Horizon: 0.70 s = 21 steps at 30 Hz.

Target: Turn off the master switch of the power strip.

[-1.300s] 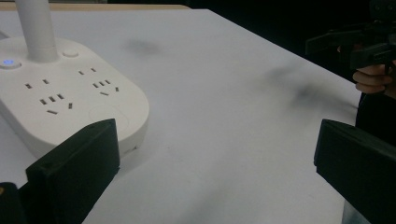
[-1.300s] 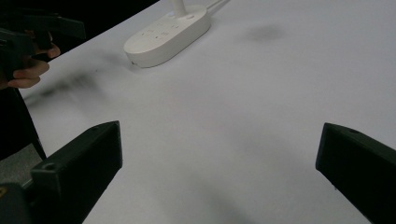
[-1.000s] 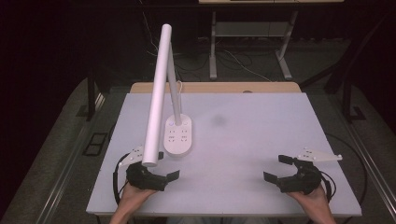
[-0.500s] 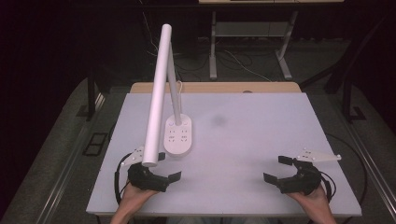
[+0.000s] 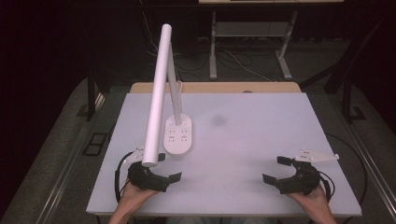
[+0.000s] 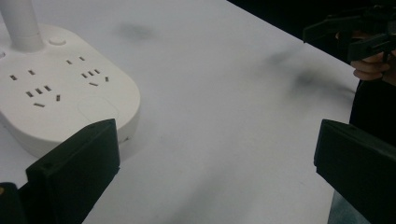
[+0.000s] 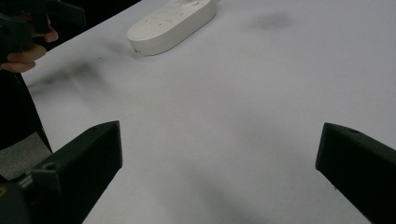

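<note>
Jaws gape wide on both grippers, left [image 5: 161,170] and right [image 5: 280,170], holding nothing. Lamp [image 5: 178,136] at eleven o'clock of the left gripper looks top-heavy, probably rigid plastic; grip its stem [image 5: 173,93] low.

The right gripper [image 7: 219,186] spreads its black jaws wide over the white table [image 7: 243,107]; the lamp base [image 7: 170,21] lies at eleven o'clock.

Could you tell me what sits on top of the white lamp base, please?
The lamp base carries groups of socket slots, a small round button and the white stem rising from its far end. In the high view the lamp's long tube covers part of its left edge.
</note>
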Available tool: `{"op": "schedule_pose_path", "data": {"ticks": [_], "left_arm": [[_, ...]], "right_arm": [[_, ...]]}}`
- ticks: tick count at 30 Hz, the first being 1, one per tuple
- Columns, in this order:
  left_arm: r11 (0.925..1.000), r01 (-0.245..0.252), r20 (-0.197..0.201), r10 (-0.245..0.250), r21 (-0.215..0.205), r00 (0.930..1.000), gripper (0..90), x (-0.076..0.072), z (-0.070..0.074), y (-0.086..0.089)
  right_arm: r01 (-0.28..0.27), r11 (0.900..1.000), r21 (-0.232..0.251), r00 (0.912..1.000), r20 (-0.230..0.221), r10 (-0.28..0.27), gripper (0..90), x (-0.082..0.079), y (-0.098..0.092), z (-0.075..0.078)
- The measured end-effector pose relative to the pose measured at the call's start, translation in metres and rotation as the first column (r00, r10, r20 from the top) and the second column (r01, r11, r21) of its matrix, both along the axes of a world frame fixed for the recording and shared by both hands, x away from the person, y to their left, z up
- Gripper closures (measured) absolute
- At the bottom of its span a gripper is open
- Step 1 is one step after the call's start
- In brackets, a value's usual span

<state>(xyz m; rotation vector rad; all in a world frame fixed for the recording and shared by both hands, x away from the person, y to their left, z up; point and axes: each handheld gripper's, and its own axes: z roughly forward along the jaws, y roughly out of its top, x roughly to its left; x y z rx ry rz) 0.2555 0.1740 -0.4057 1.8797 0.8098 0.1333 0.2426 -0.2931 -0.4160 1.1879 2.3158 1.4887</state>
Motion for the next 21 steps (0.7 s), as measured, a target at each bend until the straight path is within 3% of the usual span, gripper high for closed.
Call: {"op": "schedule_pose_path", "data": {"ticks": [21], "left_arm": [[0.9997, -0.009, -0.030, 0.009, 0.023, 0.9995, 0.0, 0.013, 0.019, 0.015]], "right_arm": [[-0.007, 1.000, -0.019, 0.9998, -0.017, 0.007, 0.1, 0.001, 0.003, -0.003]]}}
